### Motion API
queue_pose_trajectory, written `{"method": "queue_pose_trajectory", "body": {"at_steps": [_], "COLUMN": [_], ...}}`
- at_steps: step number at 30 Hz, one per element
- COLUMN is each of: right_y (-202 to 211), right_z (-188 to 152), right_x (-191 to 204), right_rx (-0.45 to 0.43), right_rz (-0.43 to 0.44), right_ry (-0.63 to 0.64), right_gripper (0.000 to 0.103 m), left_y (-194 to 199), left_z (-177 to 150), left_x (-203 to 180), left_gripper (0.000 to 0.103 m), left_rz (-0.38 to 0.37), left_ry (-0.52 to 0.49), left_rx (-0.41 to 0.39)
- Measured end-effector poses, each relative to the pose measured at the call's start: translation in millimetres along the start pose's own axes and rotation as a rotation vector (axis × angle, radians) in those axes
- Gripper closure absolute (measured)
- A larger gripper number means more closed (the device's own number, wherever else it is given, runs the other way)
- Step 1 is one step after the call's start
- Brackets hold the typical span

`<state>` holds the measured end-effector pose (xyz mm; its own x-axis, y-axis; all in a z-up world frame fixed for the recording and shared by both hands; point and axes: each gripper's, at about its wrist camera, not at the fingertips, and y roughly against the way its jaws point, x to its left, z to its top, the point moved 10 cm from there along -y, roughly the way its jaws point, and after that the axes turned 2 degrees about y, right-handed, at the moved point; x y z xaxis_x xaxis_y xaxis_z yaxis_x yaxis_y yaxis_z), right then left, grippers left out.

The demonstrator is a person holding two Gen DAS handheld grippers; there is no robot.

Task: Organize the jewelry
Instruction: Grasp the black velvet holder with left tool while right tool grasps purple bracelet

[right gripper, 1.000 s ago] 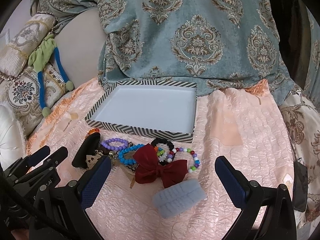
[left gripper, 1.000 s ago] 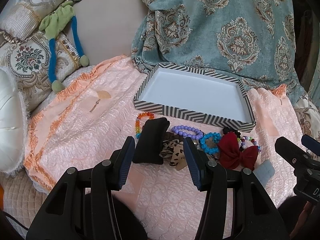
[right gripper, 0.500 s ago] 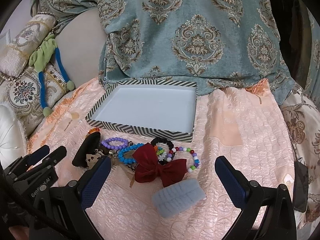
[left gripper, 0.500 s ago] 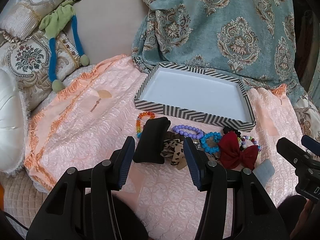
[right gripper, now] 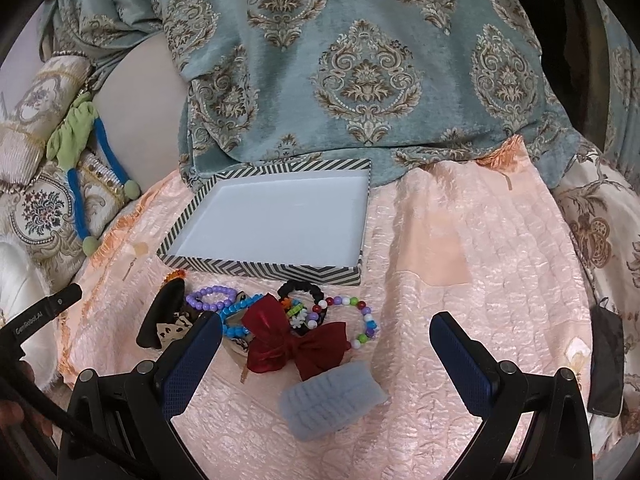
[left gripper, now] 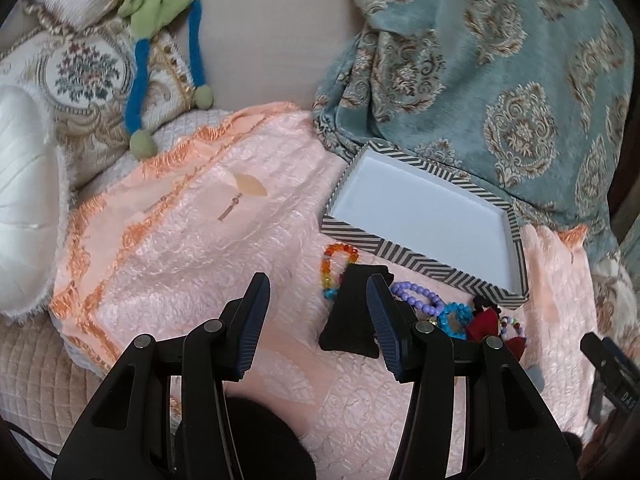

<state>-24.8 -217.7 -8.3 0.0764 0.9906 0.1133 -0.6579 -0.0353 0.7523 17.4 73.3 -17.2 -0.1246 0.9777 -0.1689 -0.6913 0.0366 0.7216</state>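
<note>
A zigzag-striped tray (right gripper: 256, 269) (left gripper: 420, 260) with a white inside stands empty on the peach quilt. In front of it lies a heap of jewelry and hair pieces: a black clip (left gripper: 352, 312) (right gripper: 160, 316), an orange-rainbow bead bracelet (left gripper: 329, 268), a purple bead bracelet (right gripper: 212, 296) (left gripper: 416, 294), a turquoise bracelet (left gripper: 454, 316), a red bow (right gripper: 296, 344), a black scrunchie (right gripper: 300, 290), a multicolour bead bracelet (right gripper: 360, 312) and a grey-blue ribbed band (right gripper: 332, 400). My left gripper (left gripper: 316, 320) is open, left of the black clip. My right gripper (right gripper: 324, 356) is open wide over the bow and band.
A teal patterned blanket (right gripper: 360, 60) rises behind the tray. Embroidered cushions (left gripper: 80, 72) and a green and blue soft toy (left gripper: 160, 12) lie at the left, with a white pillow (left gripper: 24, 180). A dark object (right gripper: 606, 360) lies at the quilt's right edge.
My left gripper has swung left, so the heap now sits at its right finger instead of between the fingers. My right gripper has moved slightly.
</note>
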Motion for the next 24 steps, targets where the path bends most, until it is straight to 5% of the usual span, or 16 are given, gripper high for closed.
{"method": "queue_pose_trajectory", "body": {"at_steps": [5, 9, 17, 24], "right_y": [-7, -27, -81, -151], "right_z": [4, 1, 13, 1], "right_x": [19, 45, 92, 133], "right_rx": [0.000, 0.057, 0.127, 0.268], "right_rz": [0.093, 0.187, 0.291, 0.322], "right_ry": [0.033, 0.072, 0.161, 0.310], "right_gripper": [0.002, 0.015, 0.045, 0.052], "left_y": [-14, -33, -66, -102], "left_z": [-5, -21, -40, -50], "left_x": [-2, -10, -19, -27], "left_gripper": [0.053, 0.053, 0.053, 0.053], "left_rz": [-0.027, -0.108, -0.095, -0.117], "left_ry": [-0.001, 0.015, -0.036, -0.076], "left_rx": [0.061, 0.165, 0.255, 0.334]}}
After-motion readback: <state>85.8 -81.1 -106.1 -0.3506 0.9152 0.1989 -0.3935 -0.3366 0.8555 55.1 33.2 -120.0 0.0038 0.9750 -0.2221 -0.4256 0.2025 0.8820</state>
